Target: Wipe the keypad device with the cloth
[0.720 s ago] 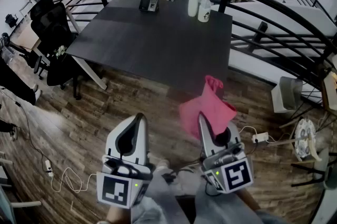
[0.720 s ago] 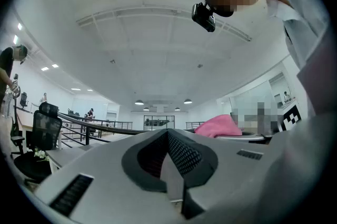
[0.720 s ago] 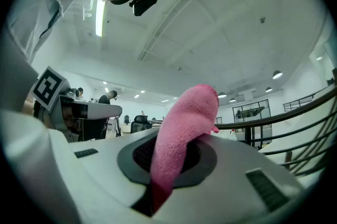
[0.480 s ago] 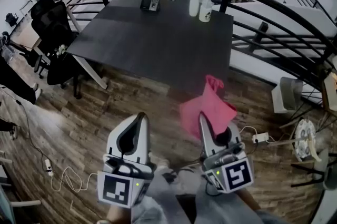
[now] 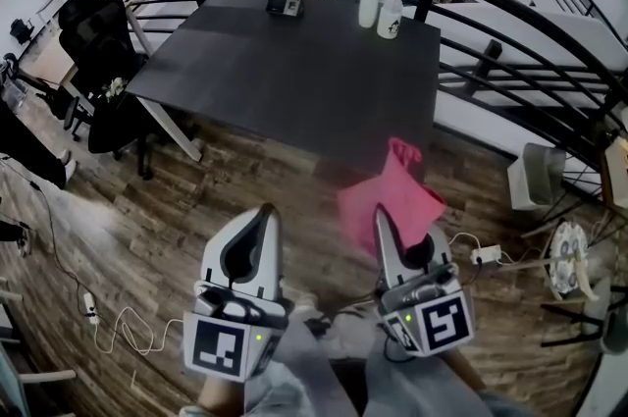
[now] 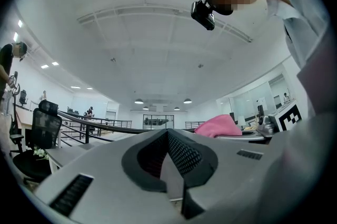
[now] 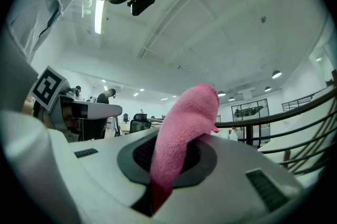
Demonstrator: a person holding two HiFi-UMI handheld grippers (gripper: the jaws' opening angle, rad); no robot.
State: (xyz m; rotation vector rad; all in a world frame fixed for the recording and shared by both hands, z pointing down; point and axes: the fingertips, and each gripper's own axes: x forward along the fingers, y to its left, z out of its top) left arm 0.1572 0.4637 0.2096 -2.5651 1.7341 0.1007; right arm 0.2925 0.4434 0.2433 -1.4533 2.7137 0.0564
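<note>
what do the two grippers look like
Both the left gripper and right gripper are light grey tapered shells with black textured pads inside. Each carries a cube with black-and-white square markers and a small green light.

No text, brand or number is legible; the bottle label (head view, upper centre) is too small.
</note>
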